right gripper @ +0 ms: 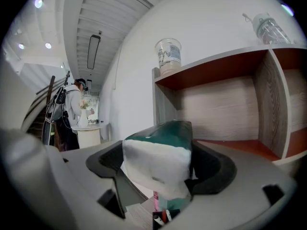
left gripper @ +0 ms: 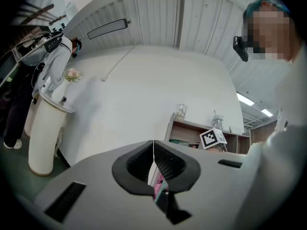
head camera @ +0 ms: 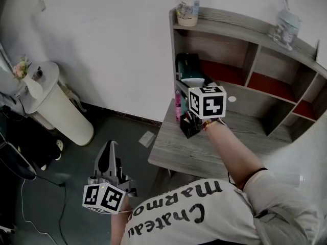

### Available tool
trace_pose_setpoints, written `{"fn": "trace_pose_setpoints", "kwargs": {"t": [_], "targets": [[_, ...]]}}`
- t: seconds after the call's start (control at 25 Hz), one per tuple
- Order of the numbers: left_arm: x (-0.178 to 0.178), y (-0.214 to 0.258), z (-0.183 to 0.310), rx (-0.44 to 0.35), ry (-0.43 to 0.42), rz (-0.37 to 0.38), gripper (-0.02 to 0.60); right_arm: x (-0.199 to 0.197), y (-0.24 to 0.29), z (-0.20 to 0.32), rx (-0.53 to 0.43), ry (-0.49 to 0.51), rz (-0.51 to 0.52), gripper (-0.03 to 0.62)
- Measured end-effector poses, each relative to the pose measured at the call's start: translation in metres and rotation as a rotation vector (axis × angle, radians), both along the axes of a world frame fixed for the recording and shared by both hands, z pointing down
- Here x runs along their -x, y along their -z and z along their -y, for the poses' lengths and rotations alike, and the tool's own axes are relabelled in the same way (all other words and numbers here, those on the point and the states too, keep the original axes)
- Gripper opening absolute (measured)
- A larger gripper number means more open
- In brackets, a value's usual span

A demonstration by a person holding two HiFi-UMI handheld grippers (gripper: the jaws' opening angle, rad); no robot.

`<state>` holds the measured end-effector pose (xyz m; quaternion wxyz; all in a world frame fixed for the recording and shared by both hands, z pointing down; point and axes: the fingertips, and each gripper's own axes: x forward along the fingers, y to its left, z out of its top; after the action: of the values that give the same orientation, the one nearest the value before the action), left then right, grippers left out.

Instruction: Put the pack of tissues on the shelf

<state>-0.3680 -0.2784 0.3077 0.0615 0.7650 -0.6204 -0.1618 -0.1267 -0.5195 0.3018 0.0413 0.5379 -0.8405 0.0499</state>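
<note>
Reaching over a grey wooden desk (head camera: pixel 194 152), the right gripper (head camera: pixel 190 80) holds the pack of tissues (head camera: pixel 188 65), green with a white end, at the mouth of the left-hand compartment of the shelf (head camera: pixel 240 27), as the head view shows. A black pen holder (head camera: pixel 190 125) stands on the desk just below the pack. A plastic cup (head camera: pixel 187 9) and a clear bottle (head camera: pixel 284 27) sit on the shelf's top board. The left gripper (head camera: pixel 108 154) hangs low beside the desk, over the dark floor, well apart from a white pedestal (head camera: pixel 59 111).

Left gripper view: its jaws are pressed together with nothing between them. Beyond them rise the white wall and the shelf, and another person (left gripper: pixel 53 63) stands at the pedestal.

Right gripper view: both jaws are clamped on the sides of the pack, white end towards the camera. The pack is up off the desk, level with the compartment's red floor. Whether it touches that floor cannot be made out.
</note>
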Motion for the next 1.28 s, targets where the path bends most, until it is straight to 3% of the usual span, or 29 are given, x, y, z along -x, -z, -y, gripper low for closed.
{"fn": "trace_pose_setpoints", "kwargs": {"t": [0.4,0.6,0.84,1.28], "targets": [[0.006,-0.005,-0.007,0.019,0.034,-0.004,0.018,0.006,0.002,0.008,-0.005,-0.005,0.013,0.428],[0.01,-0.007,-0.007,0.026,0.045,-0.006,0.018,0.021,0.003,0.008,-0.011,0.035,0.016,0.373],[0.014,-0.008,-0.009,0.027,0.057,-0.006,0.018,0.021,0.001,0.01,-0.031,0.011,-0.028,0.373],[0.012,-0.004,-0.008,0.013,0.054,-0.003,0.018,0.016,0.0,0.019,-0.006,0.019,0.014,0.373]]}}
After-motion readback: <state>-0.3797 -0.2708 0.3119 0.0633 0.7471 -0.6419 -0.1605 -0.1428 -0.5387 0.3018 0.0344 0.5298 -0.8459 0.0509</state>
